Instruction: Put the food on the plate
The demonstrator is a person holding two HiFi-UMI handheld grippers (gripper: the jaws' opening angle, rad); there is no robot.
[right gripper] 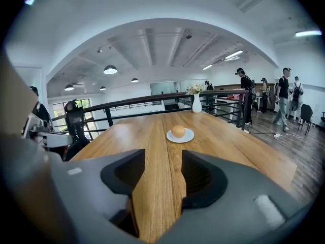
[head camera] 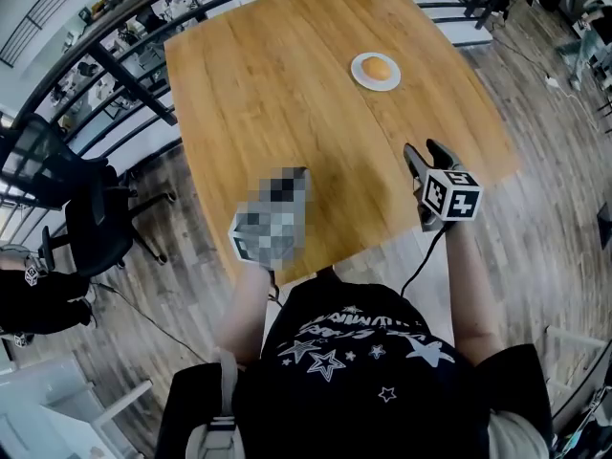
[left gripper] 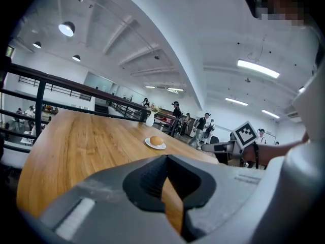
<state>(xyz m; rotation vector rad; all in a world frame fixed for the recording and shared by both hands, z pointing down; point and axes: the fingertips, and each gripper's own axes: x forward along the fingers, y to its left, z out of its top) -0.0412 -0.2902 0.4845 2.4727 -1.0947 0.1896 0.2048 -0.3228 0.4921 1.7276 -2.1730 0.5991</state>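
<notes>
Wooden table [head camera: 268, 84] up on some kind of mezzanine, railing [head camera: 115, 75] round it. At the near edge, the left gripper [left gripper: 166, 157] hangs with its jaws pretty much together and nothing in them. The right gripper [right gripper: 163, 154] is over the near right corner, jaws apart, also empty. Well apart from both, toward the far right corner, the white plate [head camera: 358, 76] already has the bun [head camera: 378, 68] sitting on it. So I'd say the placing is done. The next move is probably just parking both grippers clear of the plate.
</notes>
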